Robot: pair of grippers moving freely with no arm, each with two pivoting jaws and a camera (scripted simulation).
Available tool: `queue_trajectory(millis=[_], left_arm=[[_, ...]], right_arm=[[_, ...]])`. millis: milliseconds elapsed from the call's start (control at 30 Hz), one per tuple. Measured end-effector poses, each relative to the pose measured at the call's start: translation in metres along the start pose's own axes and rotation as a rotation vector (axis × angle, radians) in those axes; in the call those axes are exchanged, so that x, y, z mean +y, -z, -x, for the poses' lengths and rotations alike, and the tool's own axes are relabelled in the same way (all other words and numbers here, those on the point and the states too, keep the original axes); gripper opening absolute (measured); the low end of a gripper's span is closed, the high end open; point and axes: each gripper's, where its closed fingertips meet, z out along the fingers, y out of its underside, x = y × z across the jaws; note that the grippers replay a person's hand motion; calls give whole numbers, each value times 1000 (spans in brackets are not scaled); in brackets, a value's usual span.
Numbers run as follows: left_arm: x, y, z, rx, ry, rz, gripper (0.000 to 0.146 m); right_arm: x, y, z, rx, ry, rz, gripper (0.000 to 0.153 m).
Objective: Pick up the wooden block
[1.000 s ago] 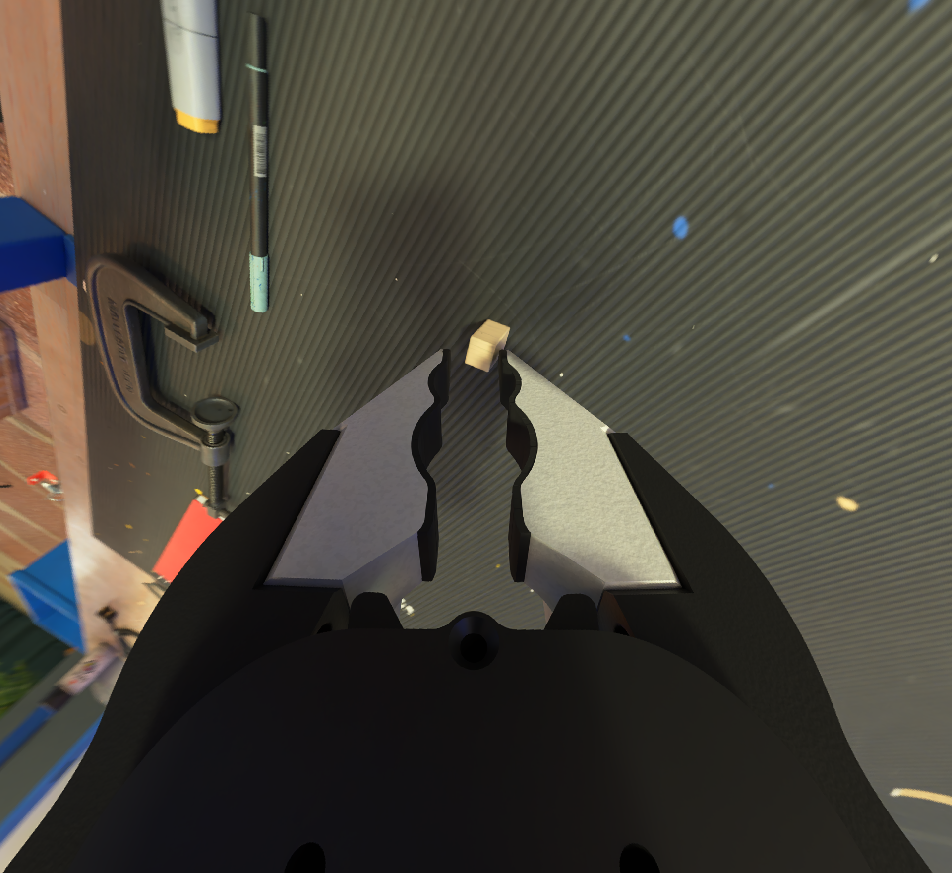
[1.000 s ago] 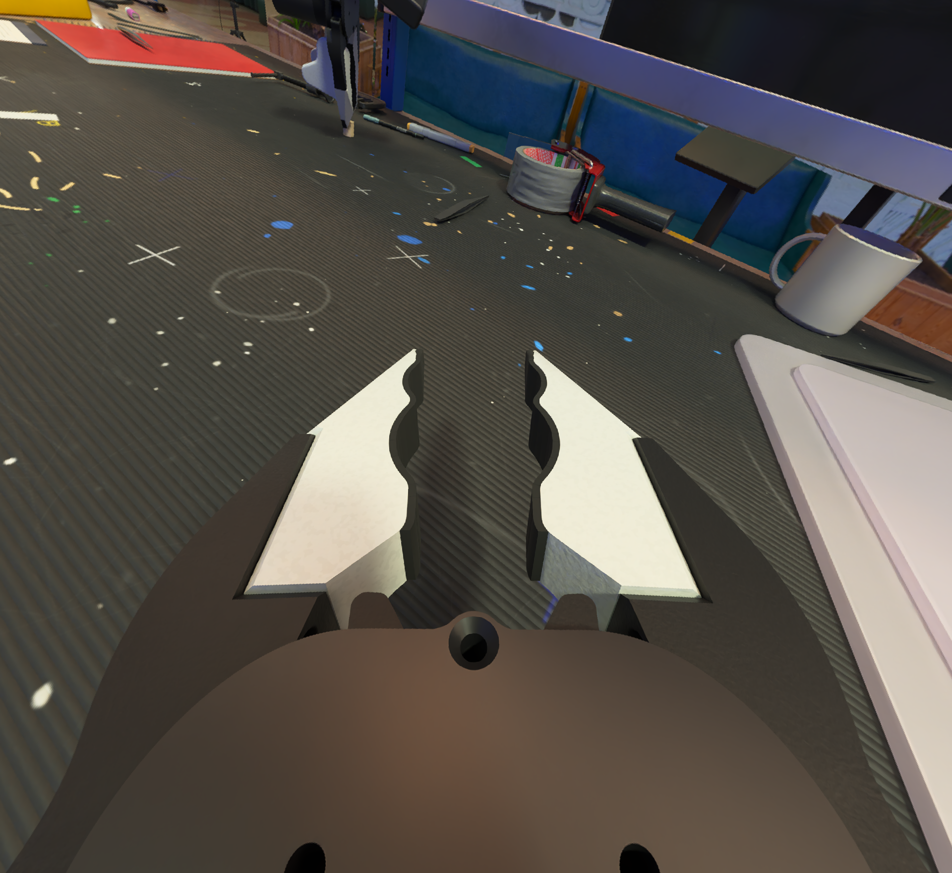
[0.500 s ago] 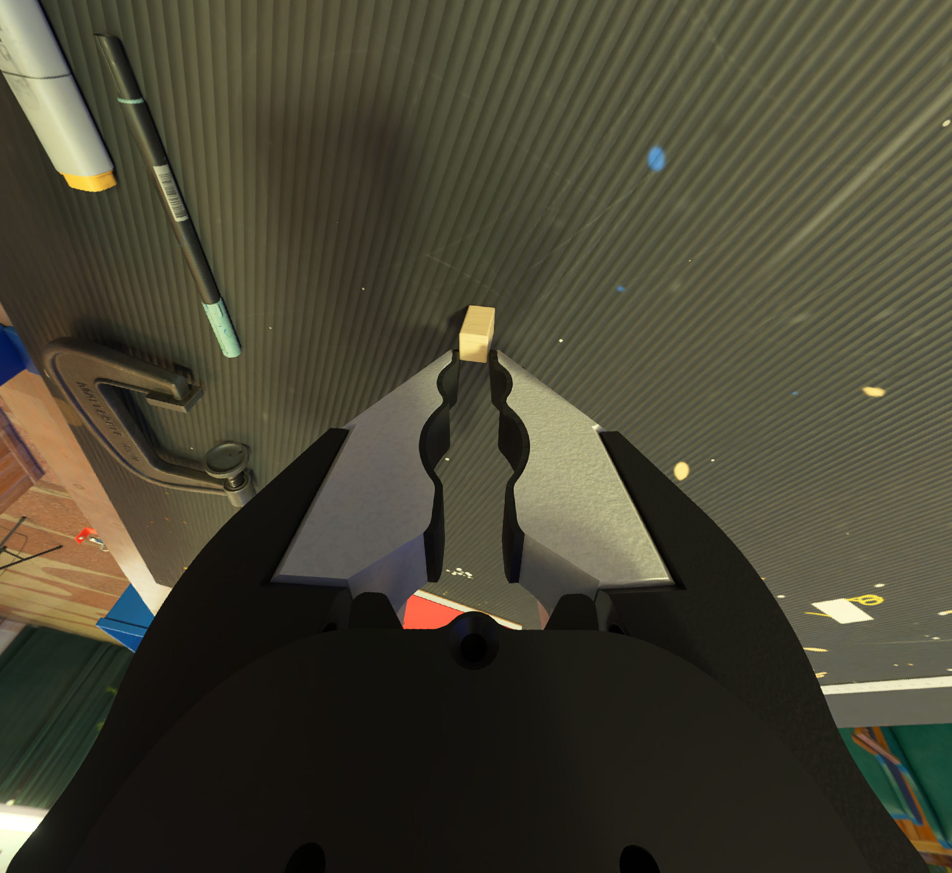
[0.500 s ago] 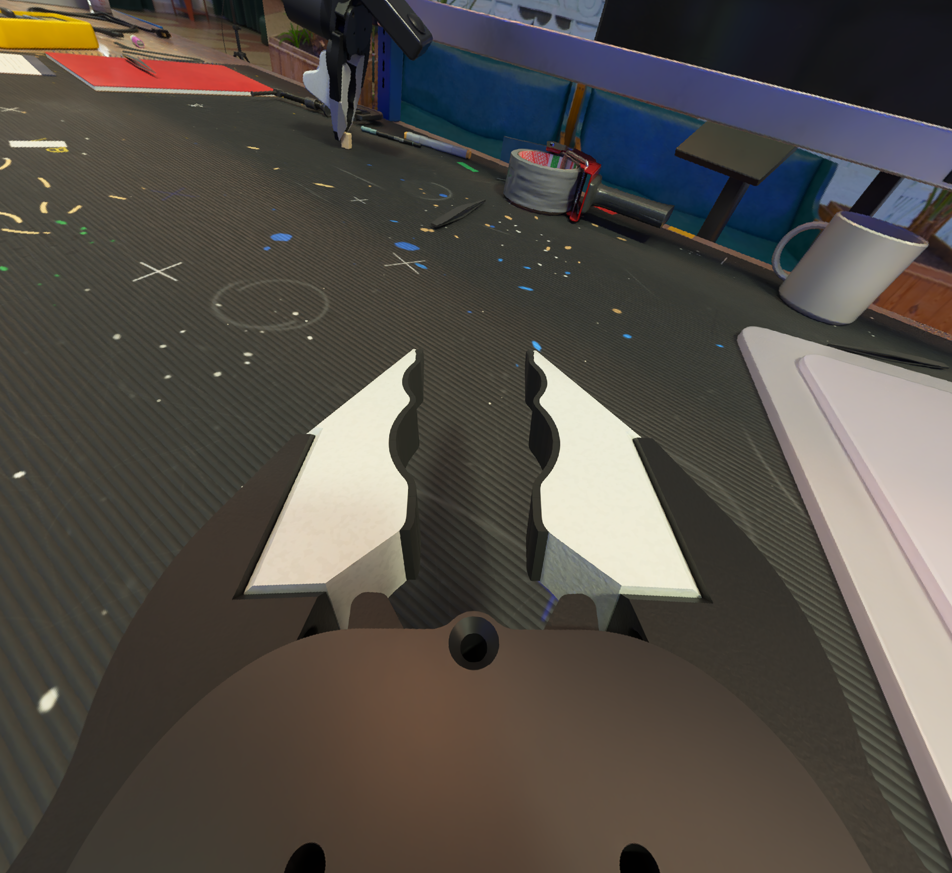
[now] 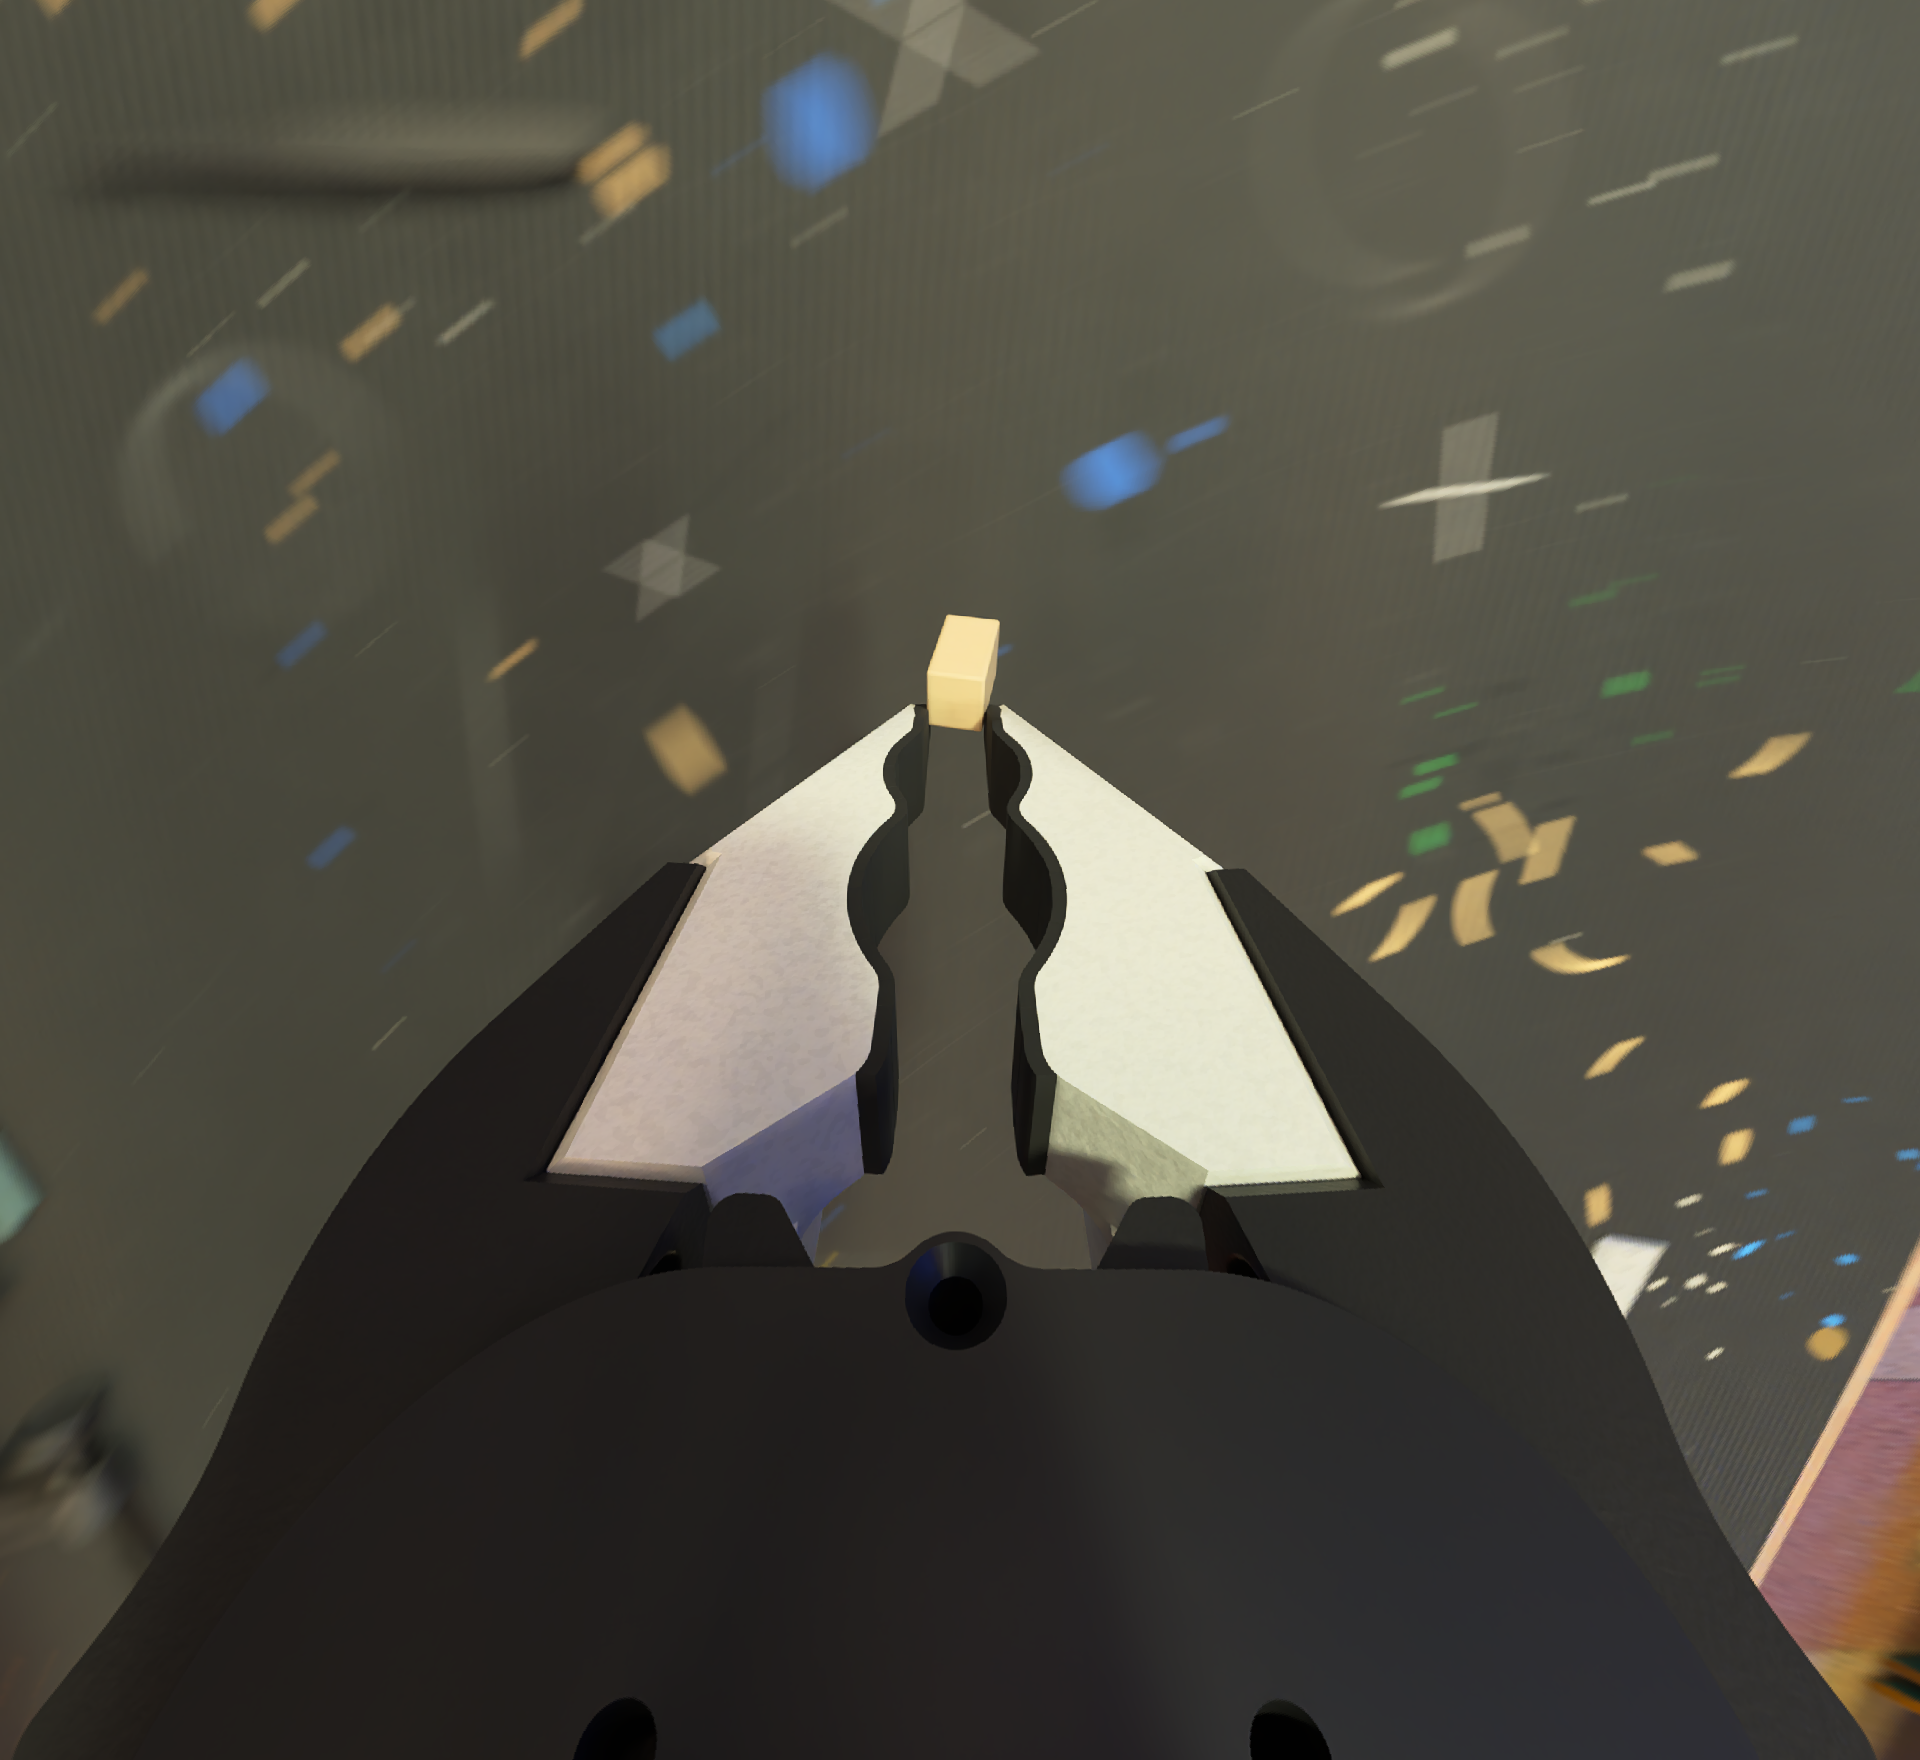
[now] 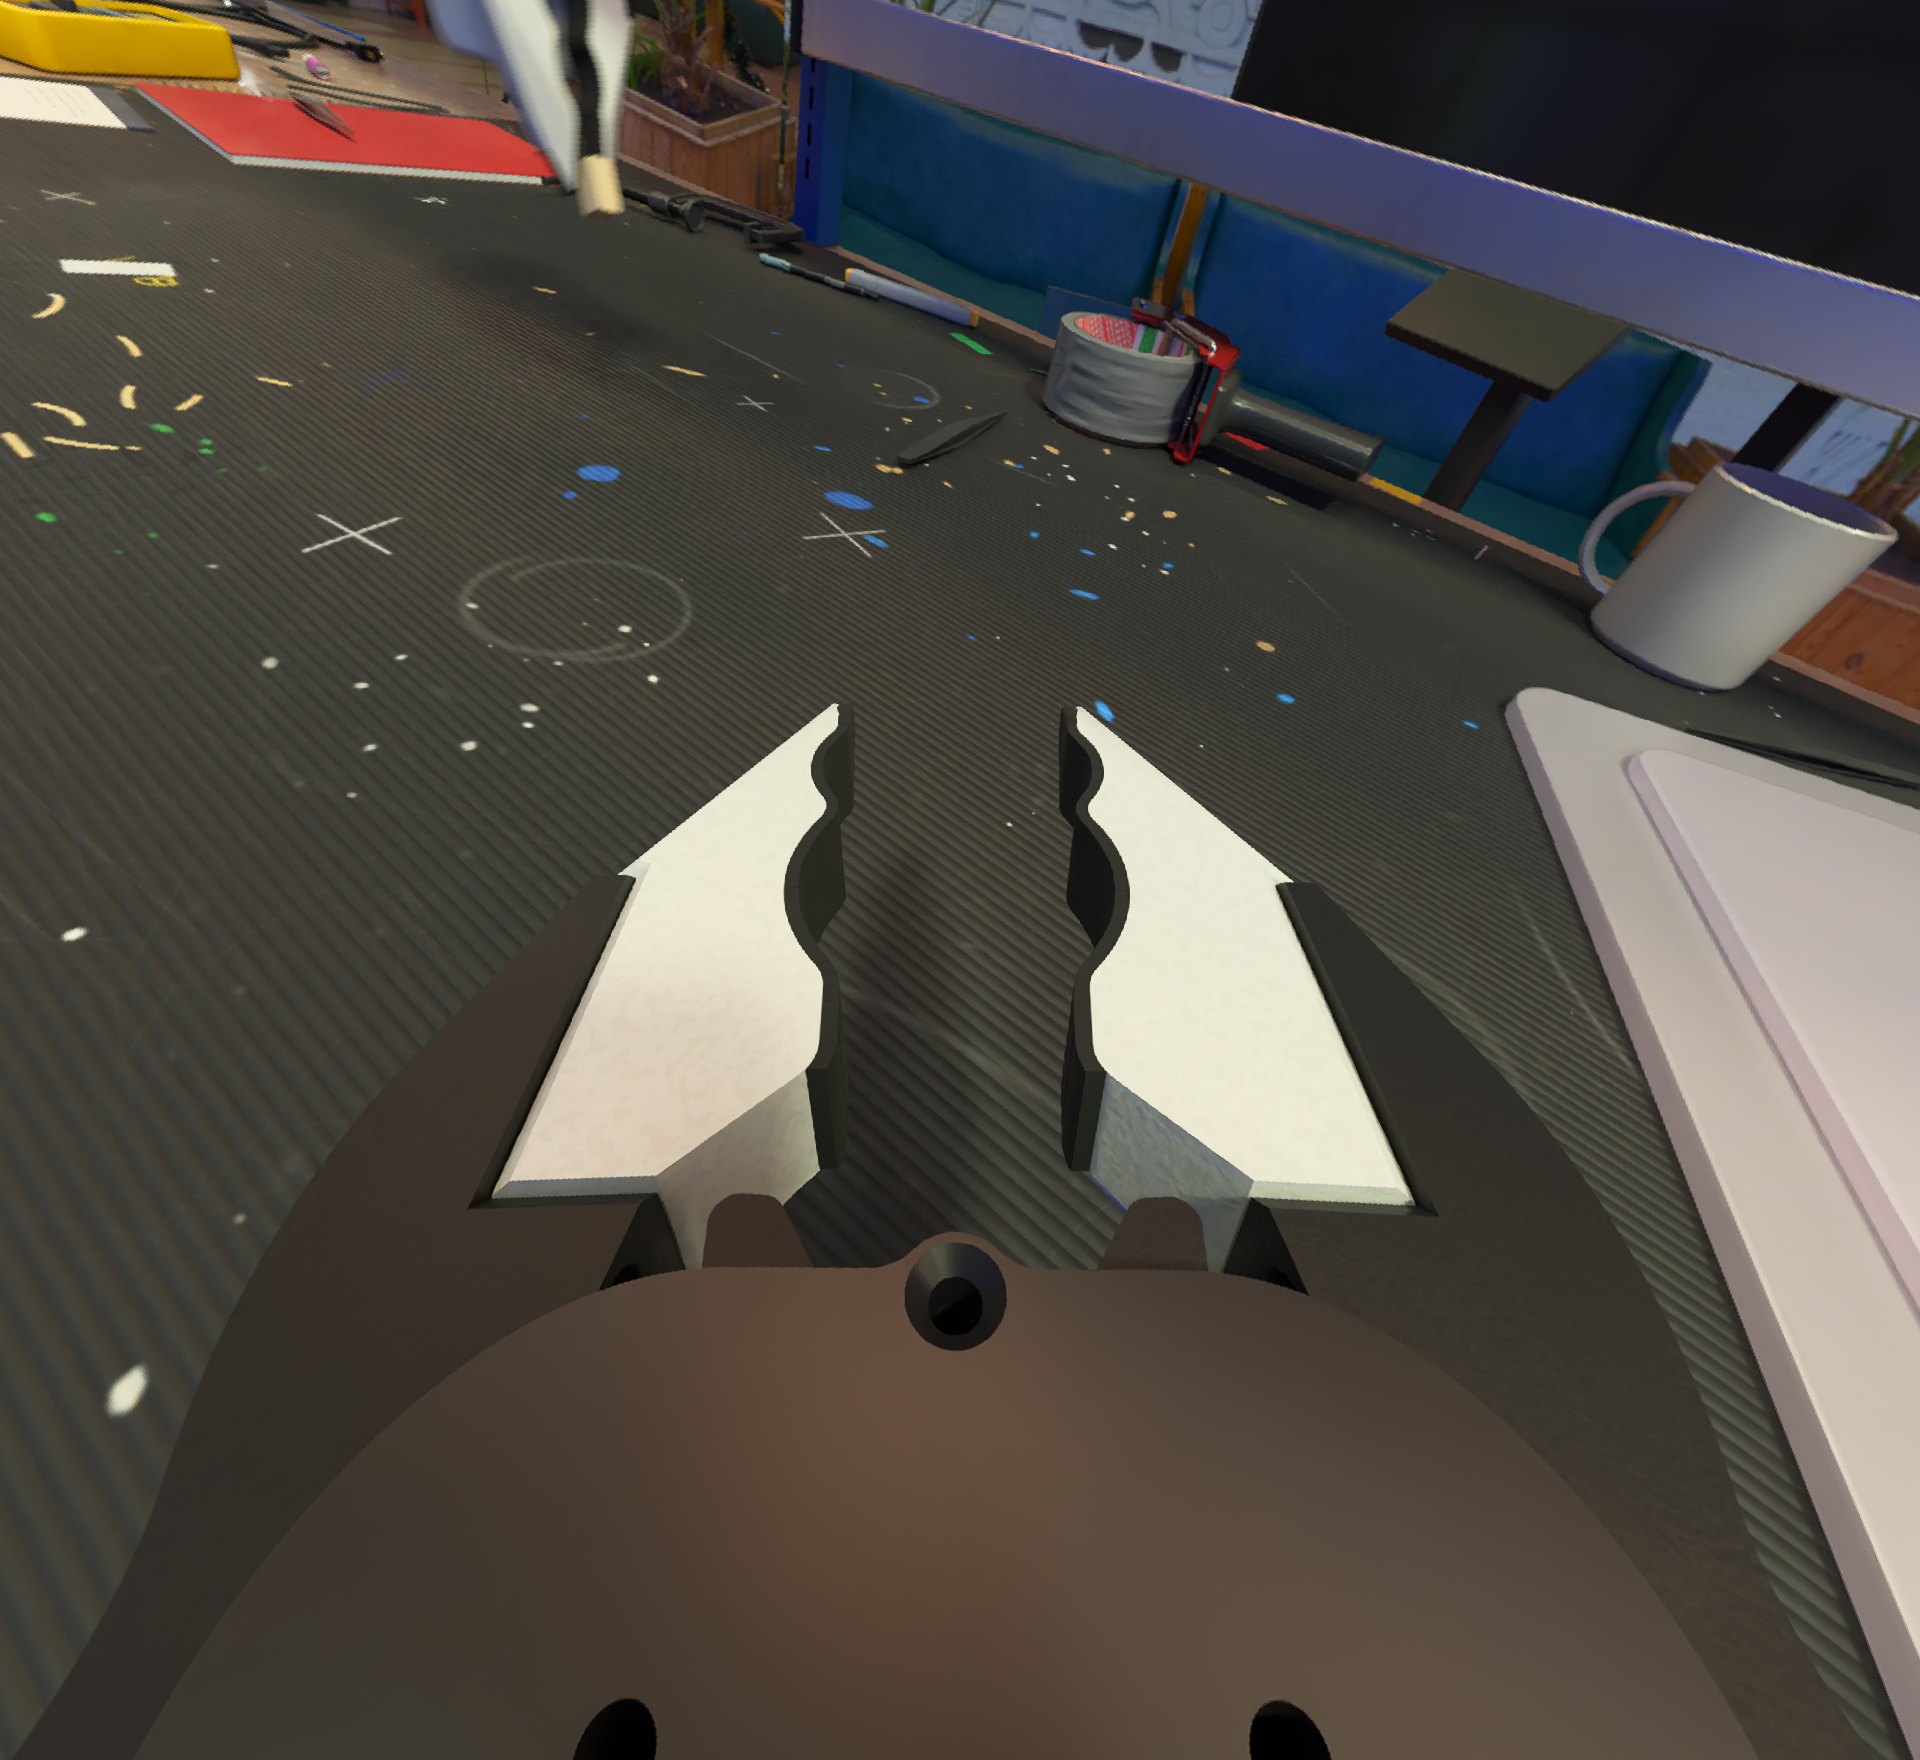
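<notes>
A small pale wooden block [image 5: 962, 671] is pinched between the tips of my left gripper [image 5: 958, 721], which is shut on it and holds it clear above the dark ribbed mat. The mat below is blurred. In the right wrist view the left gripper [image 6: 569, 162] shows far off at the upper left, raised, with the block [image 6: 600, 185] at its tips. My right gripper [image 6: 954, 723] is open and empty, low over the mat near its front.
A white mug [image 6: 1735, 572], a grey tape roll [image 6: 1117, 378], a marker [image 6: 914, 297] and a clamp [image 6: 727, 219] lie along the mat's far edge. A white board [image 6: 1714, 931] lies at the right. A red pad [image 6: 343, 136] and a yellow tray [image 6: 114, 37] sit far left.
The left gripper has closed on the block, lifted it off the mat and swung away from the clamp and pens. The right gripper has stayed open and almost still.
</notes>
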Motion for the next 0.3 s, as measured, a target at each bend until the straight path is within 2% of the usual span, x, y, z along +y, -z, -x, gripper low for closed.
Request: queue_trajectory(millis=[100, 167, 233, 300], left_arm=[[-44, -27, -116, 98, -143, -133, 10], [-63, -50, -172, 138, -197, -226, 10], [-74, -72, -203, 148, -189, -285, 10], [-77, -89, -210, 117, -153, -298, 10]], right_arm=[[-5, 0, 6, -16, 13, -12, 39], [-8, 0, 10, -24, 25, -20, 39], [-12, 1, 14, -25, 39, -24, 39], [-14, 1, 17, -23, 51, -28, 39]])
